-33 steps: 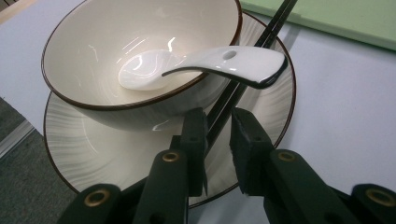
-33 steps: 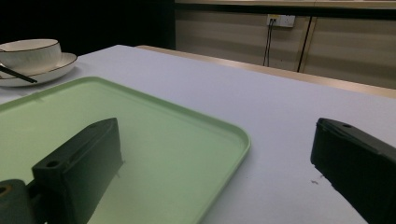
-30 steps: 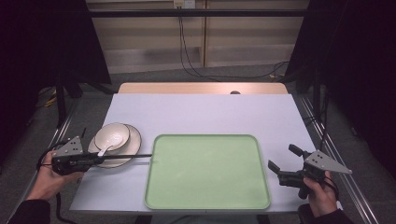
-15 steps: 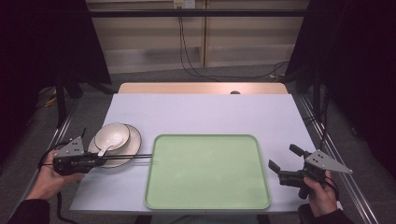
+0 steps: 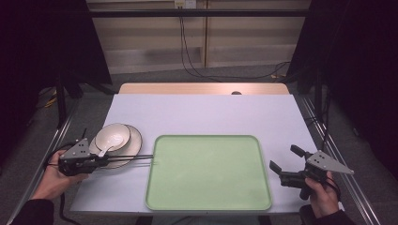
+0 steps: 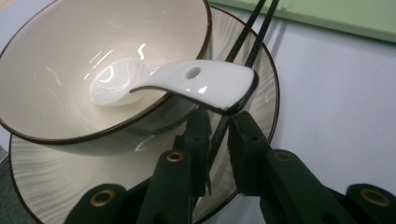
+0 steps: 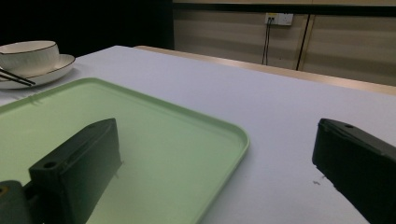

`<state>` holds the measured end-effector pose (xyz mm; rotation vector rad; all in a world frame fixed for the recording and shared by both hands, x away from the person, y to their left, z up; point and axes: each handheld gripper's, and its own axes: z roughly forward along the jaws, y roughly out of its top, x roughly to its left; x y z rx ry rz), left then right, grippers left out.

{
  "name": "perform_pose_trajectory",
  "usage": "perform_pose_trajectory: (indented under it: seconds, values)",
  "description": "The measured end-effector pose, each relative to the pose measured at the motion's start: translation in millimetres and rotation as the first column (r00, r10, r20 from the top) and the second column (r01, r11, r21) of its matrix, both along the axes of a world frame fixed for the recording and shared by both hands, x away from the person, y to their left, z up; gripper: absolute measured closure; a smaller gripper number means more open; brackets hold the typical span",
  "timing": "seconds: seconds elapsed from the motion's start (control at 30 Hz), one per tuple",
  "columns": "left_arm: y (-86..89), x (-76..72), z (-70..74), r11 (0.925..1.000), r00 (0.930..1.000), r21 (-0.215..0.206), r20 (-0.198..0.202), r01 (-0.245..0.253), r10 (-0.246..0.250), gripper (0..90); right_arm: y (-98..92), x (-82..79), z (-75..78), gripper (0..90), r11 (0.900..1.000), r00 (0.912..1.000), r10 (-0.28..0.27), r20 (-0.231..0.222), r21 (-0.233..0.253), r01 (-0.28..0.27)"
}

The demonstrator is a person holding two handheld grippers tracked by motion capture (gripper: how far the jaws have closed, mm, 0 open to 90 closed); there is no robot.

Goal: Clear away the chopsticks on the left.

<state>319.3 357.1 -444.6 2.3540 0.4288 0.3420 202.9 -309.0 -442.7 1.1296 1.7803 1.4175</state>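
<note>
Black chopsticks (image 6: 243,46) sit pinched in the left hand-held gripper (image 5: 101,161), their long axis running rightward from it across the plate (image 5: 133,140) toward the green tray (image 5: 209,173). The right hand-held gripper (image 5: 284,164), jaws wide and empty, waits beyond the tray's far side.

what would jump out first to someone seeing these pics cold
The big pale green tray lying bare in the near middle of the white table draws the eye first. Next comes the cream bowl on its ribbed plate at the table's left edge, with a white spoon resting in it. Just in front, the left gripper pinches a pair of black chopsticks, while the right gripper waits open by the tray's right side.
</note>
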Motion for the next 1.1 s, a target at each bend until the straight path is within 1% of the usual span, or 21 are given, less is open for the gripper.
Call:
perform_pose_trajectory:
  seconds: [0.1,0.2,0.23,0.27,0.33,0.37,0.43,0.47,0.57,0.63,0.67,0.7,0.73,0.77,0.83,0.87,0.9,0.97,1.03,1.07,1.1]
  values:
    - [-3.6,-0.3,-0.7,0.9995,0.9997,0.023,-0.012,0.020,-0.020,77.6,0.2,0.1,-0.1,0.5,1.000,1.0000,0.003,0.002,-0.002,-0.003]
    - [-6.7,0.3,-2.5,0.9998,0.9998,0.015,-0.013,0.016,-0.015,77.5,0.0,0.1,-0.1,0.5,1.000,1.0000,0.006,0.000,-0.003,-0.006]
    - [-7.2,1.0,-2.6,0.9995,0.9995,0.017,-0.020,0.025,-0.025,77.7,0.0,-0.1,0.0,0.5,1.000,1.0000,0.007,-0.004,-0.002,-0.007]
    - [-7.2,1.8,-1.6,0.9988,0.9993,0.036,-0.018,0.032,-0.031,79.5,-0.1,0.2,-0.1,0.6,1.000,1.0000,0.006,-0.003,-0.003,-0.006]
    - [-8.5,2.2,-2.8,0.9991,0.9989,0.014,-0.027,0.039,-0.039,81.0,0.1,0.2,-0.1,0.6,1.000,1.0000,0.004,-0.003,-0.003,-0.004]
    - [-8.6,3.0,-1.7,0.9980,0.9977,0.022,-0.036,0.059,-0.058,83.0,-0.1,0.1,-0.1,0.5,1.000,1.0000,0.006,-0.004,-0.002,-0.006]
    - [-9.6,4.1,-1.2,0.9972,0.9963,0.017,-0.047,0.072,-0.071,85.4,-0.2,0.3,-0.1,0.6,1.000,1.0000,0.006,-0.005,-0.002,-0.006]
    - [-10.0,4.4,-0.5,0.9967,0.9961,0.028,-0.047,0.076,-0.075,85.6,0.1,0.2,-0.1,0.5,1.000,1.0000,0.006,-0.007,0.002,-0.006]
    - [-10.9,4.3,-1.5,0.9978,0.9962,0.007,-0.057,0.066,-0.065,85.9,0.2,0.1,-0.1,0.5,1.000,0.9999,0.005,-0.010,0.003,-0.005]
    - [-9.5,5.0,-0.3,0.9975,0.9953,0.014,-0.069,0.069,-0.068,86.0,0.1,0.1,-0.1,0.5,1.000,0.9999,0.004,-0.009,0.002,-0.004]
    - [-9.4,4.5,0.1,0.9981,0.9955,0.009,-0.073,0.061,-0.060,86.1,-0.1,0.2,-0.2,0.5,1.000,1.0000,0.002,-0.009,0.002,-0.002]
    - [-9.2,3.6,0.0,0.9986,0.9958,-0.008,-0.074,0.052,-0.052,86.1,-0.1,0.2,-0.2,0.5,1.000,1.0000,0.002,-0.009,0.002,-0.002]
    - [-8.5,3.4,1.4,0.9987,0.9956,-0.004,-0.079,0.051,-0.051,86.1,-0.1,0.2,-0.2,0.5,1.000,1.0000,0.002,-0.009,0.002,-0.002]
    - [-8.9,2.1,1.5,0.9989,0.9958,-0.022,-0.082,0.040,-0.042,86.1,-0.1,0.5,-0.3,0.5,1.000,1.0000,0.000,-0.008,0.002,0.000]
    - [-8.7,-0.3,4.8,0.9991,0.9963,-0.030,-0.079,0.031,-0.033,86.1,0.0,0.6,-0.3,0.5,1.000,1.0000,-0.001,-0.008,0.003,0.001]
    - [-8.2,-1.4,7.3,0.9992,0.9959,-0.025,-0.083,0.032,-0.034,86.1,0.0,0.7,-0.3,0.5,1.000,1.0000,-0.001,-0.007,0.003,0.001]
    - [-8.7,-3.1,7.7,0.9987,0.9963,-0.046,-0.082,0.022,-0.026,86.2,0.1,0.6,-0.3,0.5,1.000,1.0000,-0.001,-0.008,0.003,0.001]
    - [-8.2,-5.7,10.8,0.9987,0.9962,-0.051,-0.087,0.001,-0.005,86.1,0.0,0.3,-0.1,0.5,1.000,1.0000,0.001,-0.008,0.003,-0.001]
    - [-8.2,-9.0,12.5,0.9964,0.9954,-0.075,-0.090,-0.039,0.032,86.1,0.2,0.3,0.0,0.5,1.000,1.0000,0.004,-0.006,0.003,-0.004]
    - [-7.7,-10.5,14.4,0.9963,0.9950,-0.074,-0.093,-0.043,0.036,86.1,0.1,0.3,0.1,0.5,1.000,1.0000,0.000,-0.003,0.003,0.000]
    - [-8.3,-12.5,15.3,0.9947,0.9943,-0.084,-0.094,-0.059,0.051,86.1,0.1,0.3,0.1,0.5,1.000,1.0000,0.000,-0.003,0.003,0.000]
